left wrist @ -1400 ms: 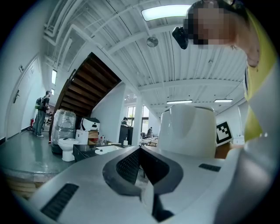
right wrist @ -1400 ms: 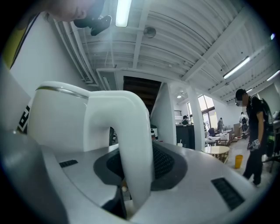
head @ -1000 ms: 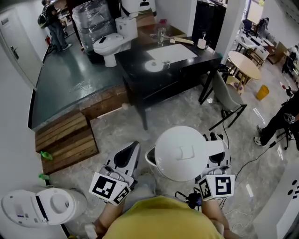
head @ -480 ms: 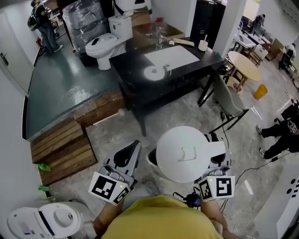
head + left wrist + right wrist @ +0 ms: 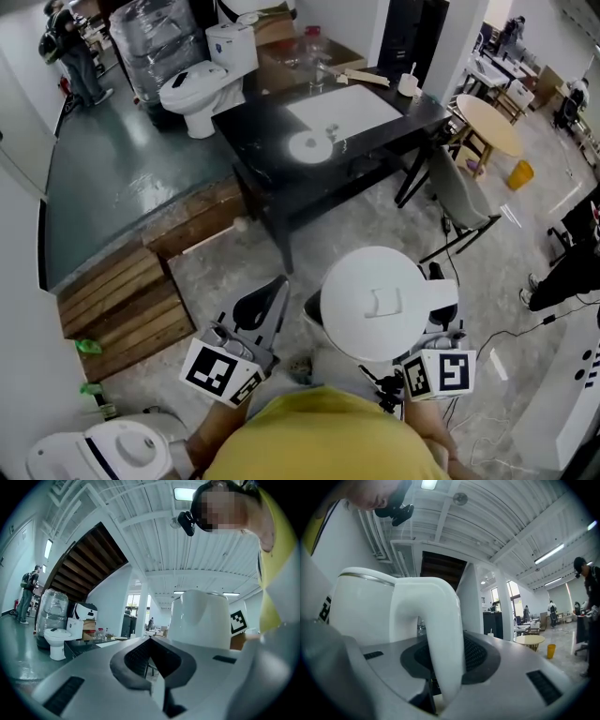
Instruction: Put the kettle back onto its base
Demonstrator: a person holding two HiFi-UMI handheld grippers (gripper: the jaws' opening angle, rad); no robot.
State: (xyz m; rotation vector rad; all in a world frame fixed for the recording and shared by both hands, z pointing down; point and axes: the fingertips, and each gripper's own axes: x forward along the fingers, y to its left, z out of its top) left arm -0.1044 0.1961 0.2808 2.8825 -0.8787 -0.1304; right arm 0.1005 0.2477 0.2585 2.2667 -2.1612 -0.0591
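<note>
kettle: white kettle (image 5: 375, 305), lid on and upright, up in the air in front of my chest, over the floor (image 5: 356, 225).
right claw: my right claw (image 5: 436, 281) is clamped on the handle (image 5: 440, 620); the white loop runs down between both pads.
left claw: my left claw (image 5: 272, 292) has its jaws drawn together with nothing in them. It is level, just beside the kettle on the spout side, and looks apart from it.
spout: spout (image 5: 309, 314) points toward the left claw.
base: round white base (image 5: 309, 147) sits on the black counter (image 5: 272, 131), well apart from the kettle, farther ahead of me. Nothing on it.
counter extras: white sheet (image 5: 342, 108) next to the base, small white cup (image 5: 406, 86) at the far corner.
around: toilet (image 5: 192, 84) beyond the counter on the dark green floor, wooden steps (image 5: 122, 300) to my left, grey chair (image 5: 459, 202) at the counter's right end, round table (image 5: 492, 127) farther right.
</note>
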